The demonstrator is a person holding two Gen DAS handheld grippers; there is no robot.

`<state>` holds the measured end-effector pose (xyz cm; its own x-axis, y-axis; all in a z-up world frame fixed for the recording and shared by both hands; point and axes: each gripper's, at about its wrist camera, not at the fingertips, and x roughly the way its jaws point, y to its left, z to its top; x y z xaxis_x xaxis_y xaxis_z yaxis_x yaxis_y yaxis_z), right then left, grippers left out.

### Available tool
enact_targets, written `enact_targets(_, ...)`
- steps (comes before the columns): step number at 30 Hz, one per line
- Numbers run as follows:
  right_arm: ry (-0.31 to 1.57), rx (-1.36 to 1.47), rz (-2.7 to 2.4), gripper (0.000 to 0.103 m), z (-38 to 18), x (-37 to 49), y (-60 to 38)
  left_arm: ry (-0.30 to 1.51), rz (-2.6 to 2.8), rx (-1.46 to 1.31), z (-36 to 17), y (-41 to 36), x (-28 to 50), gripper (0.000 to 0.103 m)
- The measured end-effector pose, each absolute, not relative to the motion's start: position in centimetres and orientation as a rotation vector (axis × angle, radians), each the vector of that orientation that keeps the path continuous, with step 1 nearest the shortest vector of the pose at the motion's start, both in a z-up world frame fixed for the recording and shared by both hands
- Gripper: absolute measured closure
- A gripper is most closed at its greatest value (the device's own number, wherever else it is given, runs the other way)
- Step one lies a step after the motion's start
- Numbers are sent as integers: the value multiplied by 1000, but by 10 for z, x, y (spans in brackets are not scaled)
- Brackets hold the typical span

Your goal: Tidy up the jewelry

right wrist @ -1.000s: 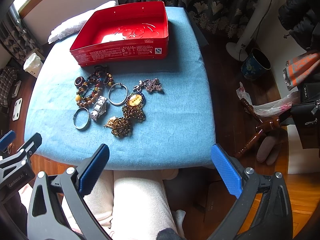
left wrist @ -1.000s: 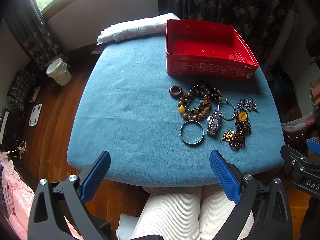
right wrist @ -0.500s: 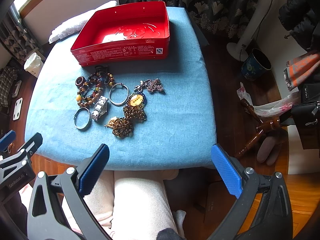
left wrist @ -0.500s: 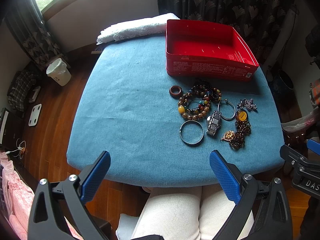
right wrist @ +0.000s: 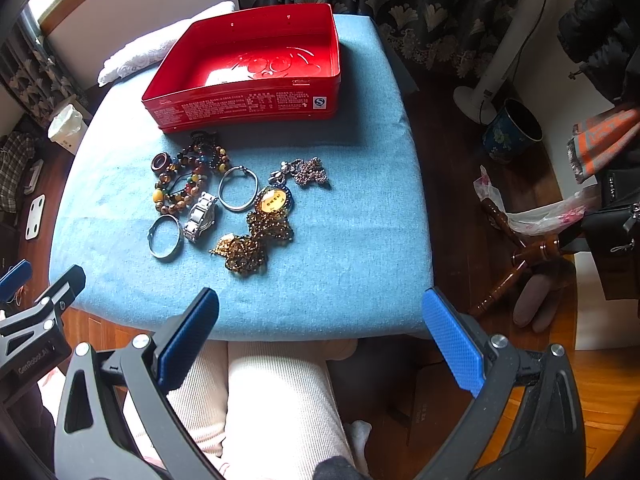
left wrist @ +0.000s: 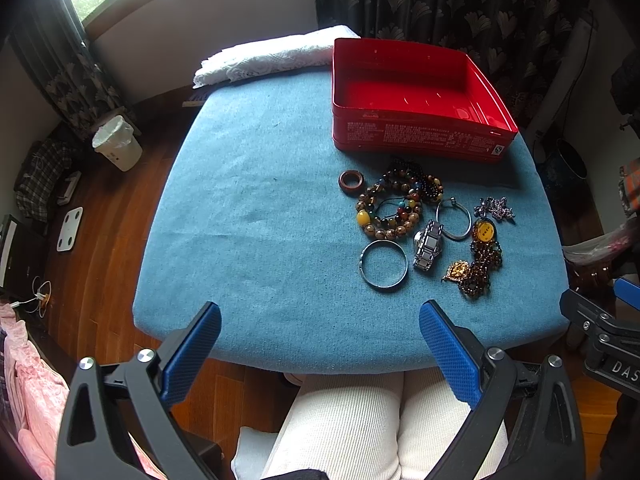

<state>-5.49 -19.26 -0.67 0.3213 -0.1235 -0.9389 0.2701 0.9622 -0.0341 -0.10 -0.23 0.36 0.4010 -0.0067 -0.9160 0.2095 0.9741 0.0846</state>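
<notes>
An empty red tin box stands at the far side of the blue table; it also shows in the right wrist view. In front of it lies a jewelry pile: a brown ring, beaded bracelets, a silver bangle, a metal watch, a thin hoop, a yellow pendant with a dark bead chain. My left gripper is open and empty at the table's near edge. My right gripper is open and empty, near the edge too.
A folded white lace cloth lies at the table's far left corner. The person's knees in white trousers are under the near edge. A white bin and a fan stand are on the wood floor.
The right wrist view has crept slightly forward; the box and jewelry sit a little lower in it. The left gripper has hardly moved. Both stay open.
</notes>
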Motion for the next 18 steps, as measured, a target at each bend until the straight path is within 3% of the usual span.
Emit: enact_targets(18,1221,142,-258,5,-9,-54,-193,1154,-140,196,3,-2,-1,6)
